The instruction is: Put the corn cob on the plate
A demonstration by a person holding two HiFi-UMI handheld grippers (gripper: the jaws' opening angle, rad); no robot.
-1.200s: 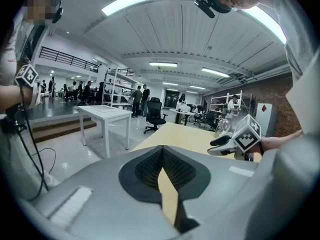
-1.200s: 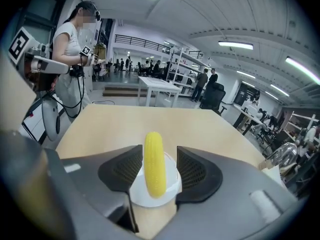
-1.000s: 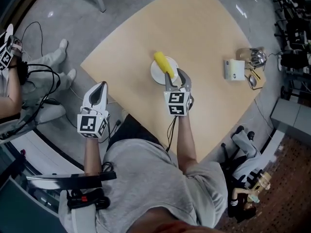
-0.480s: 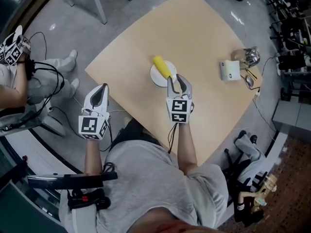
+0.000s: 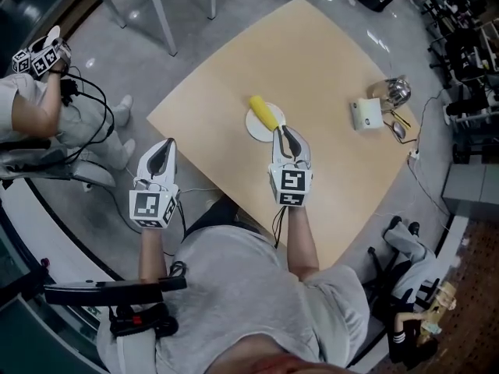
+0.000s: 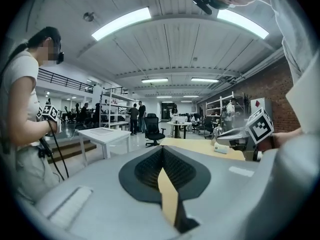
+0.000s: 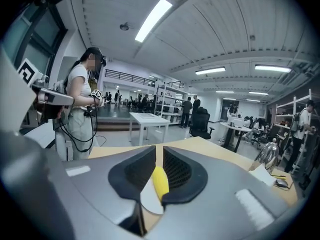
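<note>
Corn cob (image 5: 265, 113), yellow, lying across white plate (image 5: 256, 125)

Holding both arms out ahead, elbows bent. Pointing left gripper (image 5: 166, 145) toward 12 o'clock, nearly level, jaws together, empty. Pointing right gripper (image 5: 282, 131) toward 12 as well, at the left one's 3 o'clock — jaws closing, down to a narrow slit, nothing between them.
</note>
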